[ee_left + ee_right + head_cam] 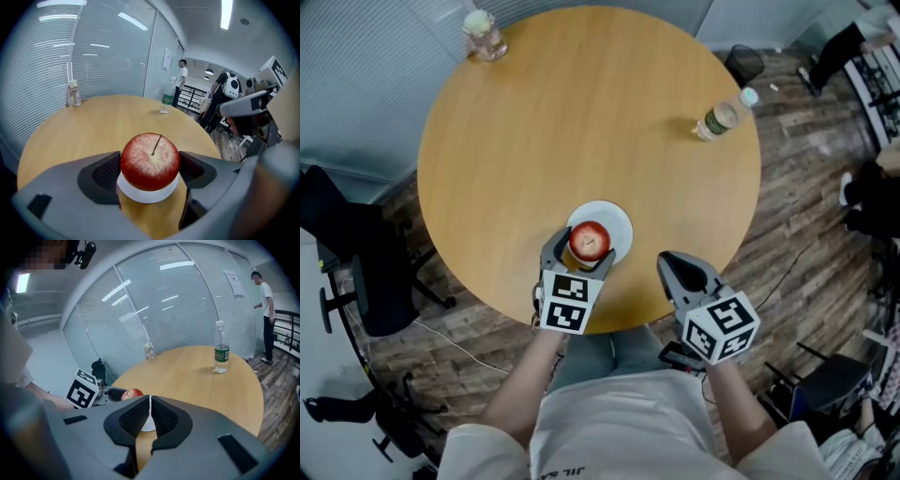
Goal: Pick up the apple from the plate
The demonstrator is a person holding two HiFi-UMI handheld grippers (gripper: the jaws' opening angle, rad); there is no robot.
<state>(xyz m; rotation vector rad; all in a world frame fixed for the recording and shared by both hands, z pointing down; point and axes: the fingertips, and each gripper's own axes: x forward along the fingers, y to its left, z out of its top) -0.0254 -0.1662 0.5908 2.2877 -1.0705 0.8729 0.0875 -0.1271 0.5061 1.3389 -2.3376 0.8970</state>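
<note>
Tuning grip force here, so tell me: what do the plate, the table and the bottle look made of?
Plate under the apple: white, smooth, even rim; ceramic or plastic, cannot tell which. Table: light wood-coloured top with a soft sheen; veneer or laminate is possible. Bottle: see-through body, green label, pale cap; probably clear plastic.

Left claw (581,247) clasps apple (589,241) on plate (620,225).
</note>
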